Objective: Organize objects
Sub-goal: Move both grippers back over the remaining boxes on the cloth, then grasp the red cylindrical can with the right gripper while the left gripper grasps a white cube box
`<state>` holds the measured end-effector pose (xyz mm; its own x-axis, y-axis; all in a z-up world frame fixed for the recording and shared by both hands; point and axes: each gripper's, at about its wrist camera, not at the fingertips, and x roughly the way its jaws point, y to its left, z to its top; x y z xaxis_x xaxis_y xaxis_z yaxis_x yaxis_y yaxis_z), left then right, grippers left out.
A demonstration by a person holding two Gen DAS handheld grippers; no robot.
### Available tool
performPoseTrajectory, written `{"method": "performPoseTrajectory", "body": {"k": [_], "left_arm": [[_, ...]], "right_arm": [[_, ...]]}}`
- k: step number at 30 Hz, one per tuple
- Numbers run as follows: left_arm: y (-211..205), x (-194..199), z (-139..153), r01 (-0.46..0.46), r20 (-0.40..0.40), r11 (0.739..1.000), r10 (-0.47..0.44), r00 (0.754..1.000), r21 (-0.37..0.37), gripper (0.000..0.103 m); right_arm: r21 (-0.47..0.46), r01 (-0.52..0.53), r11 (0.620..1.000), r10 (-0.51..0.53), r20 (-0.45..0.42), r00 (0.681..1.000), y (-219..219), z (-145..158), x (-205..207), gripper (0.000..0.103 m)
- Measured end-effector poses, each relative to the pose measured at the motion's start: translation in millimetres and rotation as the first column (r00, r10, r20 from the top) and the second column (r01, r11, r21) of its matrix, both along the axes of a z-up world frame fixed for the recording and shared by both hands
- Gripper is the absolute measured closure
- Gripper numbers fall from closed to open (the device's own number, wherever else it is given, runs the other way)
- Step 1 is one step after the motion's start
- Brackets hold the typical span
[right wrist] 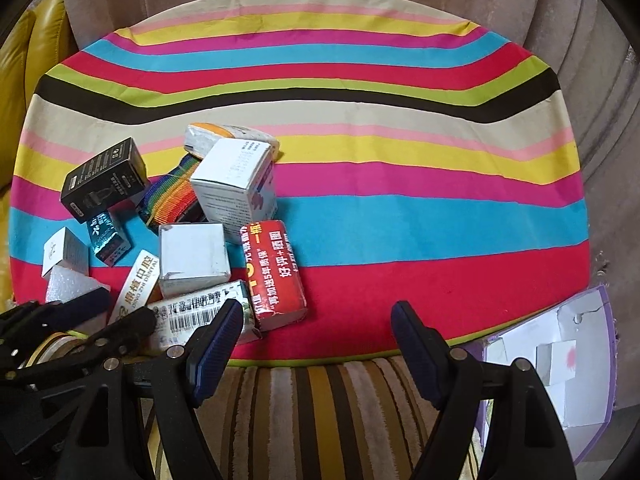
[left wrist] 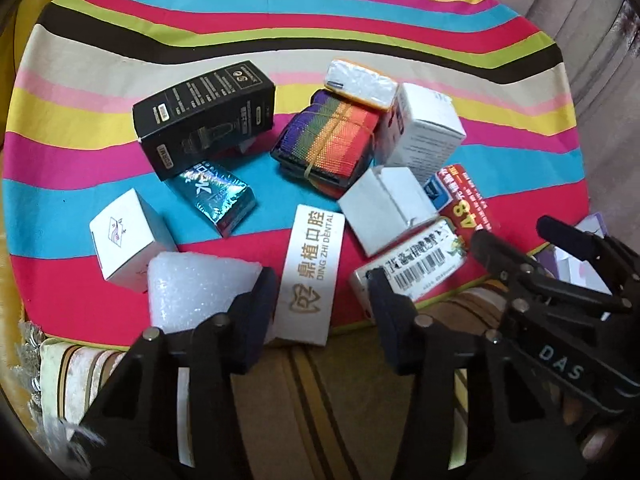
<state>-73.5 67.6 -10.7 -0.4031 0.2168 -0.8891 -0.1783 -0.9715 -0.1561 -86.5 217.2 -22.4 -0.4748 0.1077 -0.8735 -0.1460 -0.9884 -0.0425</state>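
Observation:
Several small boxes lie jumbled on the striped round cloth. My left gripper points down at its near edge, and the long white dental box lies between its fingers. The left pad is at the box's side; a strip of red cloth shows before the right pad, so the jaws stand open. A white foam block lies just left of it and a barcode box just right. My right gripper hangs open and empty over the cloth's near edge, right of a red box.
Further back lie a black box, a teal foil box, a rainbow strap bundle and more white boxes. A purple tray with white boxes sits at the right. A striped cushion lies below.

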Motion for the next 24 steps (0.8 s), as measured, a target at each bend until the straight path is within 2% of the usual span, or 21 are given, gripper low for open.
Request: {"method": "performPoseTrajectory", "body": {"k": [2,3,6,11,12,14,15,16,20,22,23,24], "left_arm": [[0.2,-0.3,0.4,0.0,-0.003,1.0,0.0,1.0,0.004,0.061],[-1.9,0.4,1.6,-0.014,-0.012,1.0,0.014,1.0,0.007,0.073],[-7.7,2.7,4.0,-0.034,-0.022,0.998,0.035,0.999,0.056,0.077],[-2.7,2.0,1.4,-0.028,-0.014,0.997,0.029,0.999,0.066,0.079],[-1.1,1.4,1.3,-0.03,-0.011,0.998,0.031,0.999,0.062,0.078],[-0.5,0.0,0.9,-0.032,-0.003,0.997,0.033,0.999,0.063,0.062],[-1.7,0.7,2.3,-0.035,-0.009,0.997,0.036,0.999,0.071,0.049],[-2.1,2.2,4.1,-0.037,-0.018,0.996,0.039,0.999,0.077,0.044],[-3.7,1.1,3.6,-0.057,-0.015,0.994,0.059,0.998,0.096,0.044],[-6.8,4.2,3.9,-0.06,-0.013,0.994,0.061,0.998,0.097,0.044],[-6.1,2.1,3.8,-0.057,-0.014,0.994,0.058,0.998,0.092,0.044],[-3.6,4.3,5.1,-0.053,-0.016,0.995,0.054,0.998,0.085,0.044]], "right_arm": [[0.003,-0.009,1.0,0.009,0.006,1.0,-1.1,-1.4,-1.1,0.026],[0.003,-0.015,1.0,0.015,0.012,1.0,-1.6,-2.6,-2.1,0.026],[0.004,-0.029,1.0,0.029,0.023,0.999,-3.2,-6.4,-7.6,0.026],[0.025,-0.06,0.998,0.059,0.033,0.998,-9.4,-12.5,-22.2,0.026],[0.027,-0.063,0.998,0.062,0.036,0.997,-9.9,-13.6,-23.8,0.026],[0.03,-0.069,0.997,0.068,0.033,0.997,-11.0,-14.2,-27.9,0.026],[0.04,-0.075,0.996,0.074,0.03,0.997,-12.6,-14.4,-30.0,0.026],[0.044,-0.083,0.996,0.081,0.028,0.996,-14.1,-14.6,-31.3,0.026],[0.034,-0.097,0.995,0.096,0.025,0.995,-14.4,-16.3,-38.3,0.031],[0.021,-0.106,0.994,0.106,0.023,0.994,-14.4,-16.3,-39.4,0.039],[0.012,-0.114,0.993,0.114,0.022,0.993,-14.5,-16.6,-40.3,0.049],[0.005,-0.122,0.993,0.122,0.028,0.992,-15.0,-18.0,-41.5,0.067]]}}
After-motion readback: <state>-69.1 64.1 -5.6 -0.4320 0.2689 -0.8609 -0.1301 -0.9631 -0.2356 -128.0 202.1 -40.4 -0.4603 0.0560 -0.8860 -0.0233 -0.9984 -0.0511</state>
